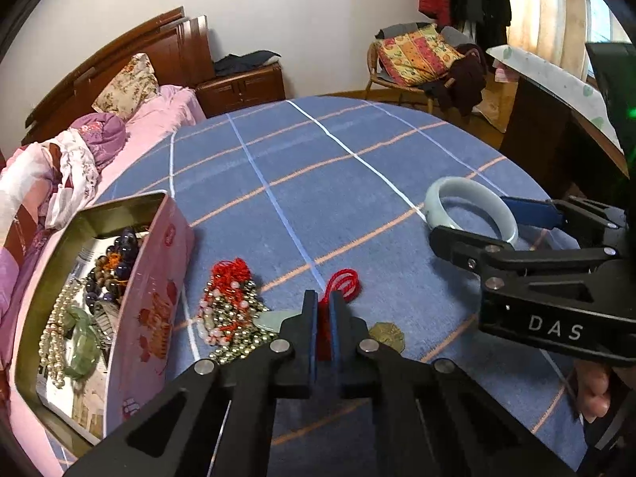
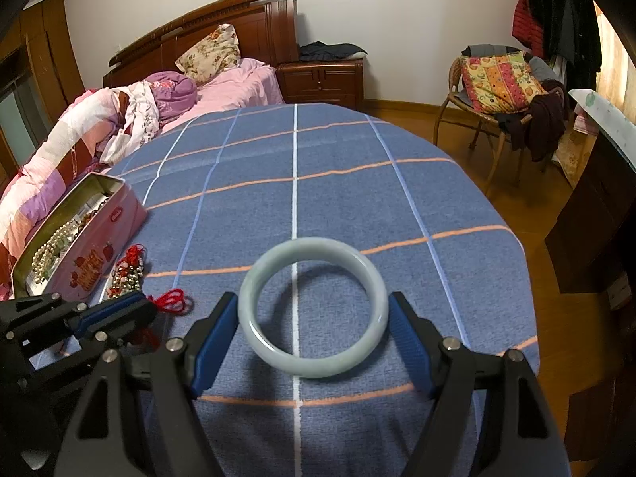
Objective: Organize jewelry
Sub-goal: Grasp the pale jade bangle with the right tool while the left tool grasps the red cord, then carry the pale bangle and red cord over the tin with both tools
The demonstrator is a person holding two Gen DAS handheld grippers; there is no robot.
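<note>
**Cord Pinched, Bangle Waiting**

A blue checked tablecloth (image 2: pixel 338 198) covers the table, with a bed beyond its far left edge. At the near left stands an open pink tin (image 1: pixel 155 302), already holding pearl strands, dark beads and green stones. Just right of the tin lies a heap of red-and-metal beaded strings (image 1: pixel 230 310), and right of that a red cord (image 1: pixel 344 284) with a pale pendant and a brass-coloured coin-like piece (image 1: pixel 387 336) beside it.

The pale jade bangle (image 2: pixel 314 310) sits between the fingers of the right gripper (image 2: pixel 314 342), lifted a little off the cloth to judge by the shadow beneath it. Its pads stand at the bangle's left and right sides — whether they actually press on it cannot be told from either view. Being a ring, the bangle has no long axis; it is tilted, its far rim higher than its near rim.

The left gripper (image 1: pixel 324 318) is closed on the red cord, which runs up between the blue pads and loops out on the far side. The cord's long axis lies roughly near-to-far, along the fingers.

The step in hand looks like picking up the cord piece. Next it probably needs lifting clear of the neighbouring heap and carrying left over the tin's rim — slowly, since a dangling pendant may snag.
</note>
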